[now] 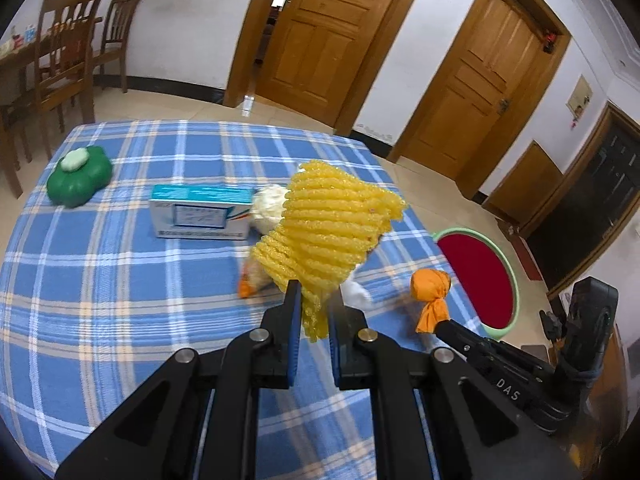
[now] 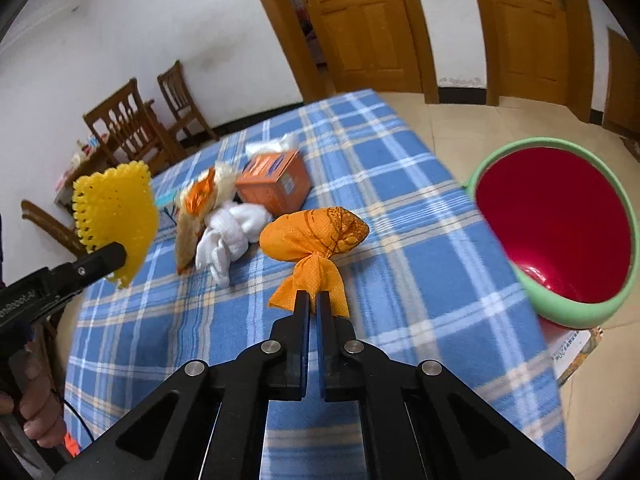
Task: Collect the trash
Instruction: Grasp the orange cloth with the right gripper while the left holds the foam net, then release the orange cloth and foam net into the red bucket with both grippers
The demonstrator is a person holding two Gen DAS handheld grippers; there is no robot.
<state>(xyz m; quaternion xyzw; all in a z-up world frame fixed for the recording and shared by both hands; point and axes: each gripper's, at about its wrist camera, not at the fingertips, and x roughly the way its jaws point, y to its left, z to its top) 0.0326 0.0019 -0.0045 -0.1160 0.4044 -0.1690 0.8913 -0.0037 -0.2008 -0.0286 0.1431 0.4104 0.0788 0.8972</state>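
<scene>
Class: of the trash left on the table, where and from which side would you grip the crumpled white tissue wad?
Grip the crumpled white tissue wad across its loose lower folds, coming from the near table edge. The orange box and snack wrapper crowd its far and left sides.

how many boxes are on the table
2: a blue-white box at mid-table and an orange box beside the white crumpled paper. Others may be hidden.

**Tiled room with wooden doors**

White walls with a dark skirting enclose a beige tiled floor point(image 1: 424, 176). Beyond the worktop point(image 1: 120, 280), draped in blue plaid cloth, a panelled wooden door point(image 1: 320, 36) stands ajar. Right of it is a closed door point(image 1: 480, 80); left of it, two wooden chairs point(image 1: 80, 52) by a side table.
</scene>
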